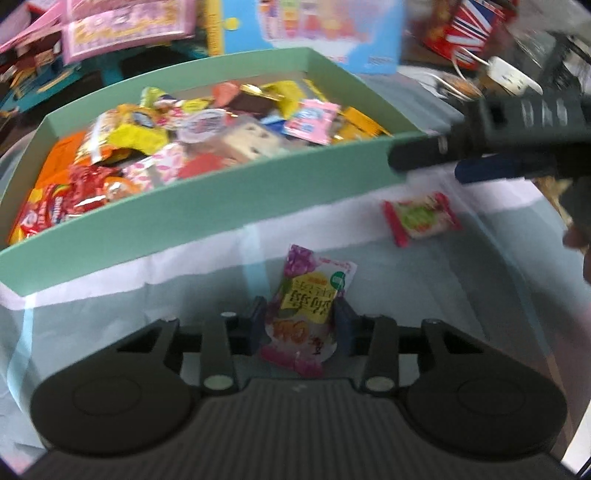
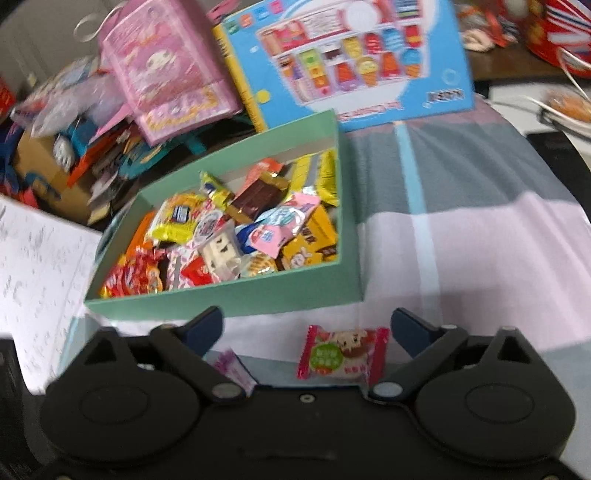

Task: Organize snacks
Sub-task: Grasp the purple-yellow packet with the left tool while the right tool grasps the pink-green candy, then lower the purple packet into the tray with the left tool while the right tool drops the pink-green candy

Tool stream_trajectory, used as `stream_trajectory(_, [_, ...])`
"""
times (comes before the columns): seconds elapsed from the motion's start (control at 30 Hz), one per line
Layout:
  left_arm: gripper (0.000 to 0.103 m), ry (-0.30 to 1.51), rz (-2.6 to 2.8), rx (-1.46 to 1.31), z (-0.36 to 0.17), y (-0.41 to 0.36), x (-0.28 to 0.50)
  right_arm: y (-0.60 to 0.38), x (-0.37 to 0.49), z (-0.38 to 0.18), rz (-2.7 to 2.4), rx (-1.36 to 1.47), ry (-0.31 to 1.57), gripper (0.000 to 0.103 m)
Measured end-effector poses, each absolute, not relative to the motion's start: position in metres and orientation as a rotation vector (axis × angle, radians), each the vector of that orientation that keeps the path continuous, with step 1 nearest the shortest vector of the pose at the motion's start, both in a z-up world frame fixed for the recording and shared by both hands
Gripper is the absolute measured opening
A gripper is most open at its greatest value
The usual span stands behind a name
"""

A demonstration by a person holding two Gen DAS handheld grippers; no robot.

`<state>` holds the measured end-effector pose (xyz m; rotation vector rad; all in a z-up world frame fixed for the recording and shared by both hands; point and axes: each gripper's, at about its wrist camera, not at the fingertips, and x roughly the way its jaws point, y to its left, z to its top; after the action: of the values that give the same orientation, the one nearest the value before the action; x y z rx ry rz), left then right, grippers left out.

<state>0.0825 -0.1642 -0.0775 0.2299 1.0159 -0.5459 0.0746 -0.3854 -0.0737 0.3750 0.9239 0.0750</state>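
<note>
A mint-green box full of wrapped snacks stands on the striped cloth; it also shows in the right wrist view. My left gripper is shut on a purple grape candy packet, in front of the box. A red and green candy packet lies on the cloth to the right. My right gripper is open, its fingers either side of that red and green packet, apart from it. The right gripper also shows in the left wrist view, above that packet. The purple packet's corner shows at the lower left.
A blue ice-cream toy box and a pink box stand behind the green box. A red tin and a wire basket are at the far right. Printed paper lies left. Clutter fills the back left.
</note>
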Motion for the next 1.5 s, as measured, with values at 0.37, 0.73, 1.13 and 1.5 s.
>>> stream_trajectory(0.37, [0.040, 1.018, -0.540, 0.166, -0.079, -0.151, 0.099, -0.370, 0.085, -0.097, 0.172, 0.256, 1.053, 0.051])
stream_trajectory(0.73, [0.042, 1.010, -0.538, 0.167, -0.080, -0.152, 0.098, -0.328, 0.044, -0.100, 0.105, -0.055, 0.997, 0.039])
stream_trajectory(1.13, [0.026, 0.966, -0.532, 0.215, -0.077, -0.164, 0.089, -0.326, 0.040, -0.098, 0.057, 0.042, 0.968, 0.027])
stream_trajectory(1.5, [0.026, 0.947, -0.509, 0.140, -0.041, -0.150, 0.090, -0.341, 0.031, -0.056, 0.055, 0.163, 0.895, 0.027])
